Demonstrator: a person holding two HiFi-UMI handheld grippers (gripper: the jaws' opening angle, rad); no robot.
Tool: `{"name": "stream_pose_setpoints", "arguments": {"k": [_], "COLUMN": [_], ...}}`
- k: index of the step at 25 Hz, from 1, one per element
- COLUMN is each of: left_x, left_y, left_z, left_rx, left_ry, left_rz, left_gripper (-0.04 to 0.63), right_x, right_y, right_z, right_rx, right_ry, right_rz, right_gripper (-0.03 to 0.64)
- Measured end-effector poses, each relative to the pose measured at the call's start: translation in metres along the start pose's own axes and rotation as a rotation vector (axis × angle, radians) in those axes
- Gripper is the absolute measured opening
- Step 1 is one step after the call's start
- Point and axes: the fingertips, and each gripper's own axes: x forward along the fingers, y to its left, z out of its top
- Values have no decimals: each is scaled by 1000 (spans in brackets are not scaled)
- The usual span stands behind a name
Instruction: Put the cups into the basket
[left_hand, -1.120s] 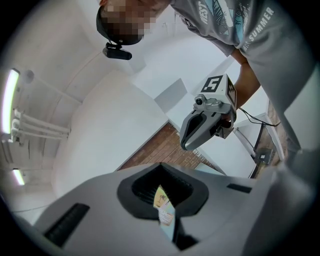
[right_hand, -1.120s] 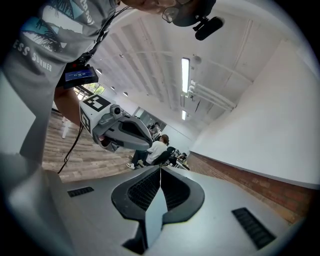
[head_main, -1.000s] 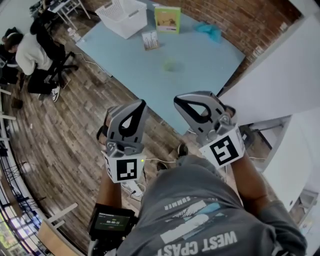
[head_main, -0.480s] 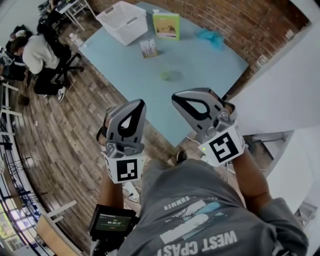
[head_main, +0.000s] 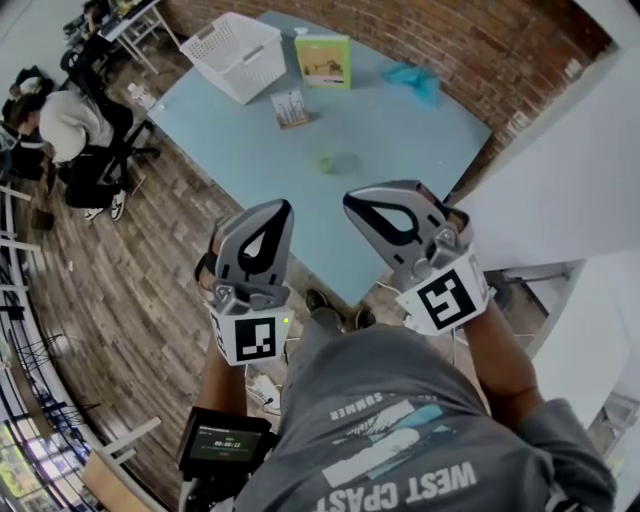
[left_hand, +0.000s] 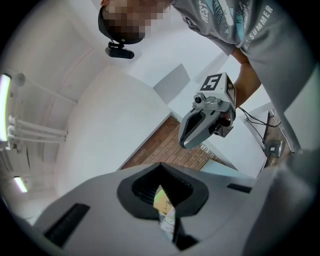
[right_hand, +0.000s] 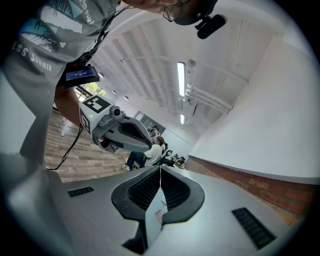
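Over the last second your view has drawn in the table, so the basket at its far left corner now shows whole. The green cup sits near mid-table, well apart from it. Your left gripper and right gripper stay raised short of the near edge, jaws closed on nothing. This is approach only, with no cup lifted yet.

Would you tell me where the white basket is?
In the head view, the white basket sits at the blue table's far left corner, beside the green box.
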Motion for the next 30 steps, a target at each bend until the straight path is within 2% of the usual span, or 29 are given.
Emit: {"name": "stream_pose_setpoints", "arguments": {"k": [5,11,18,22,26,30], "left_x": [15,29,49,65,85,95], "left_y": [20,44,52,51,47,49], "left_z": [-10,-44,-69,-74,-74,-68], "left_rx": [-6,-34,-76,-100,-94,-64], "left_ry": [-59,-106,-169,-175,-154,-109], "left_rz": [-19,-47,-99,-111,-107,-82], "left_gripper": [0,0,0,0,0,0], "right_x": [18,57,82,87,83,84], "right_y": [-17,-23,-34,-40,-56,-70], "right_z": [-5,-10,-18,-28,-40,-49], "right_rx": [-7,-8,-9,-5,-3,-1], "right_ry": [41,89,160,177,171,114], "right_rz": [-44,-62,-102,-87,-78,-46], "right_gripper": [14,14,14,14,14,14]}}
